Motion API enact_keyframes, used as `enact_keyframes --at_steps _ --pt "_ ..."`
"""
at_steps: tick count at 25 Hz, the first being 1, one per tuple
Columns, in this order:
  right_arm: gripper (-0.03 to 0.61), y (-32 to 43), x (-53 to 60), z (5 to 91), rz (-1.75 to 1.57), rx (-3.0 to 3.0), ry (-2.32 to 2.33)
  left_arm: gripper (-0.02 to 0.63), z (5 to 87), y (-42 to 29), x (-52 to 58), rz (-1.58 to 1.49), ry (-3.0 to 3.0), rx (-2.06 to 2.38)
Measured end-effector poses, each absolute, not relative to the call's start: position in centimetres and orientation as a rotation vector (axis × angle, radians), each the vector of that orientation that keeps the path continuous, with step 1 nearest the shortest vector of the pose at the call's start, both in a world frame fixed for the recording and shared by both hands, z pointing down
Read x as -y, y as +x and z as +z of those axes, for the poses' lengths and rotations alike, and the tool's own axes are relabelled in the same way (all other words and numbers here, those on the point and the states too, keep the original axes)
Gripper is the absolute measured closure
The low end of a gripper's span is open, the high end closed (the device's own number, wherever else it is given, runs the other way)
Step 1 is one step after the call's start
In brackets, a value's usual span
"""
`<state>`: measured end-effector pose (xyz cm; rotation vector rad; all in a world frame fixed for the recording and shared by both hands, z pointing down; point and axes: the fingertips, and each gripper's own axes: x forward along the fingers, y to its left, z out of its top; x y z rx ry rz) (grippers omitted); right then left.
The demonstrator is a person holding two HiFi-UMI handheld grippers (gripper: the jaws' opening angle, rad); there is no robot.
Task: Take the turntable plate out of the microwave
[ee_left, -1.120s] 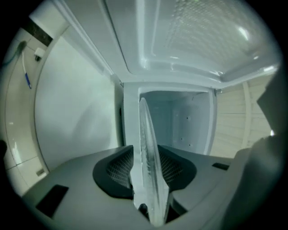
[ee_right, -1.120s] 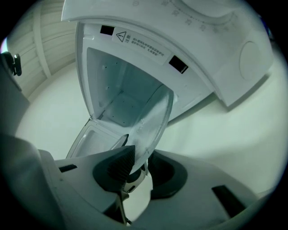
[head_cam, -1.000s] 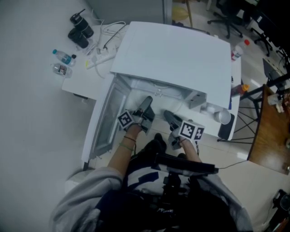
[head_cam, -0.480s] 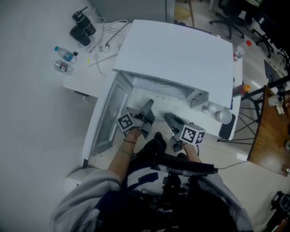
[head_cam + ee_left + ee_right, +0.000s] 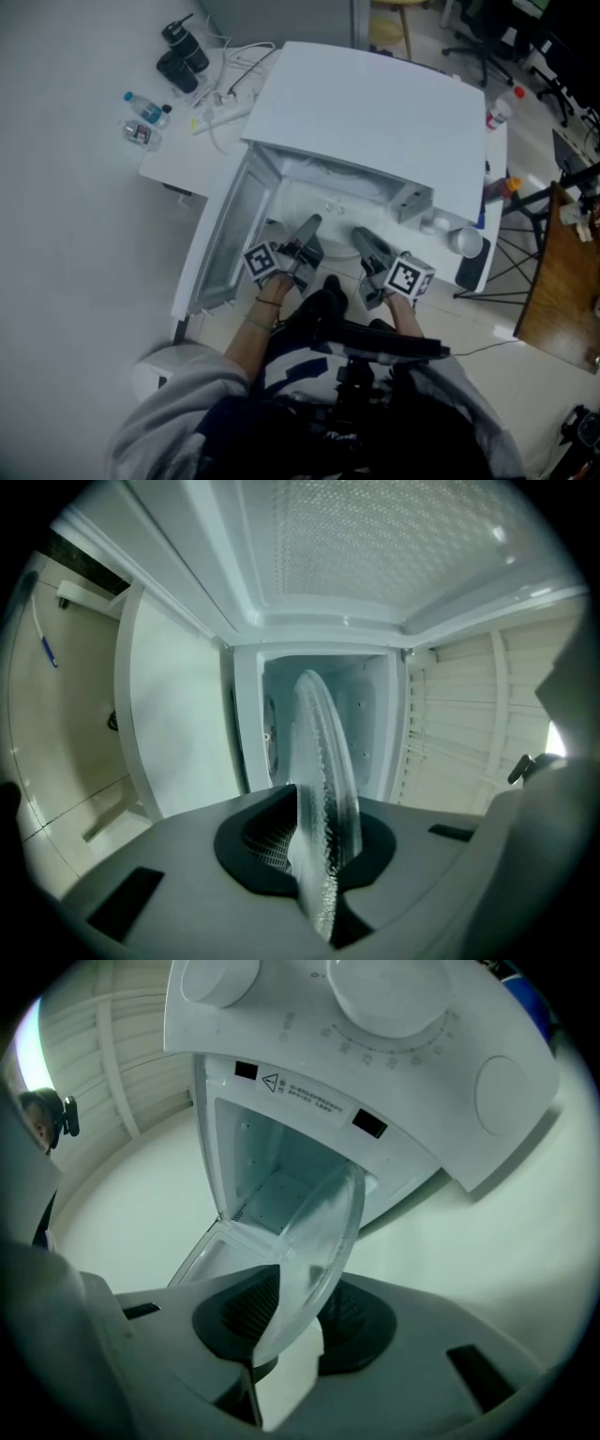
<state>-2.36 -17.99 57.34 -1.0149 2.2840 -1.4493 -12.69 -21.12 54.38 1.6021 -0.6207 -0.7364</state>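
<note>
The white microwave (image 5: 375,112) stands with its door (image 5: 225,244) swung open to the left. The clear glass turntable plate (image 5: 328,208) lies at the mouth of the cavity. In the left gripper view the plate (image 5: 323,761) runs edge-on between the jaws, and my left gripper (image 5: 314,841) is shut on its rim. My left gripper (image 5: 307,227) is at the plate's left side and my right gripper (image 5: 364,236) at its right. In the right gripper view the plate's rim (image 5: 323,1232) is between the jaws of my right gripper (image 5: 291,1321). Those jaws are closing, with a gap still showing.
On the white table left of the microwave lie two water bottles (image 5: 145,117), a power strip with cables (image 5: 225,111) and black containers (image 5: 178,61). A white cup (image 5: 466,242) stands to the right. A wooden desk (image 5: 562,281) and office chairs lie beyond.
My left gripper's jaws have come together on the plate rim and the hand has drawn back slightly from the cavity. My right gripper has stayed in place.
</note>
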Motion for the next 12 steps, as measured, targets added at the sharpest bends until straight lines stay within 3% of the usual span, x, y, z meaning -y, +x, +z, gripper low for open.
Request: enact_keyframes --at_steps 1,12 --pt "0.483 -2.4 18.0 57.0 -1.426 -2.299 -1.019 0.600 54.3 -12.7 21.0 -0.739 1.603 0.624" --pt "0.459 -2.7 16.4 53.3 -1.260 -2.461 -1.051 0.597 52.0 -13.2 18.5 -0.795 1.656 0.680"
